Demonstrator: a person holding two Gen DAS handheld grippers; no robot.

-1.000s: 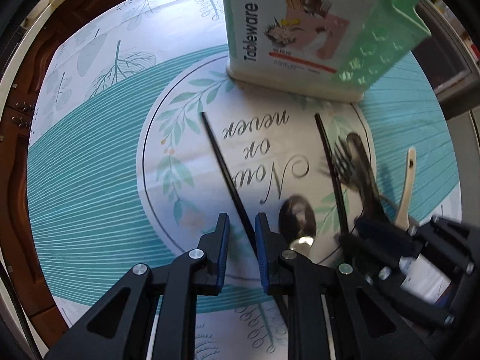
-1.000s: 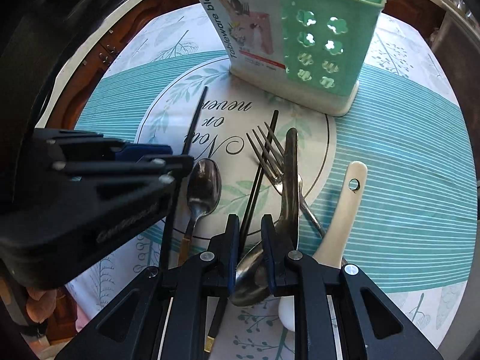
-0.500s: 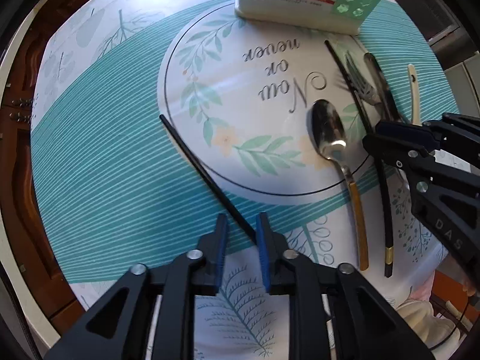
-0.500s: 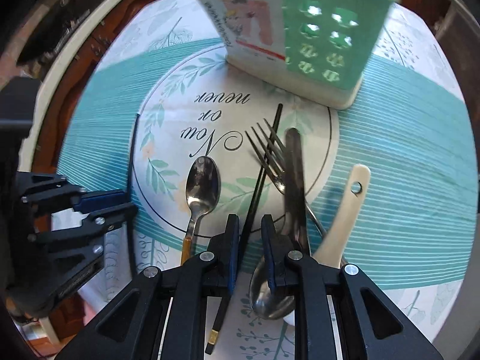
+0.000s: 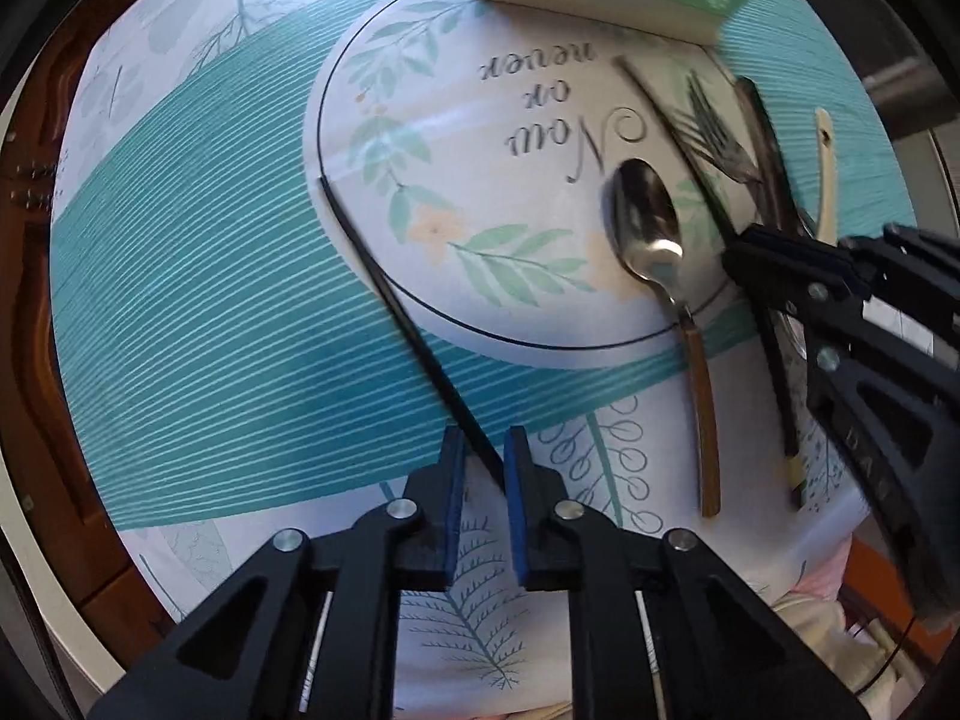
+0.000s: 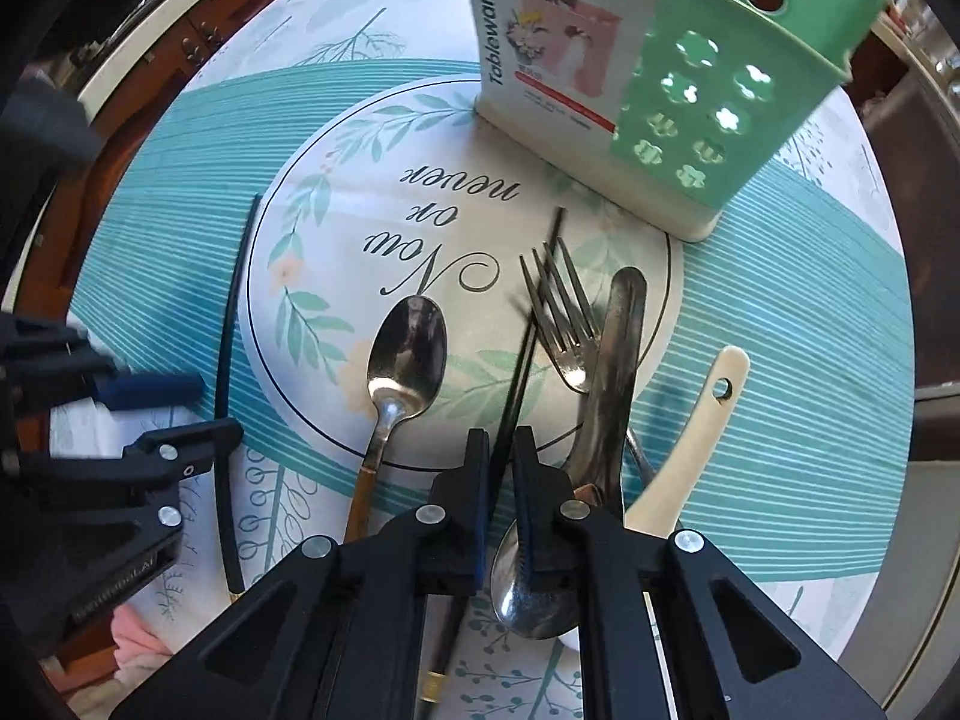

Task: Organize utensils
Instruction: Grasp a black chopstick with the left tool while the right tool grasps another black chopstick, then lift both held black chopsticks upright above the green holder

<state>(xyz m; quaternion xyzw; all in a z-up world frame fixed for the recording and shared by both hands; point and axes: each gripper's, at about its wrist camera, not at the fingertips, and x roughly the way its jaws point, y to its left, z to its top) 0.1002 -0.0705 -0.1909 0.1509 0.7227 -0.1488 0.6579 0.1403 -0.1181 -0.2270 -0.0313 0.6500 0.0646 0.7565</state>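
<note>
One black chopstick (image 5: 390, 300) lies along the left rim of the mat's printed circle. Its near part runs between the jaws of my left gripper (image 5: 485, 450), which are closing; a slit of gap shows beside the left pad. The right wrist view has that gripper (image 6: 180, 414) at the left, over the same chopstick (image 6: 231, 312). My right gripper (image 6: 500, 444) points down, jaws closing tight with the pads pressing a second black chopstick (image 6: 528, 330). Beside it lie a wooden-handled spoon (image 6: 408, 342), a fork (image 6: 561, 312), a large steel spoon (image 6: 618, 348) and a cream spoon (image 6: 702, 414).
A green perforated utensil holder (image 6: 720, 90) with a "Tableware" label stands at the far edge of the teal leaf-print mat (image 6: 810, 300). The mat covers a round table whose dark wooden rim (image 5: 36, 300) shows at the left. A pink cloth lies below the near edge.
The left gripper slid left, and its chopstick went from the circle's middle to its left rim. Both grippers' jaws have narrowed around their chopsticks. The right gripper stayed over the cutlery pile.
</note>
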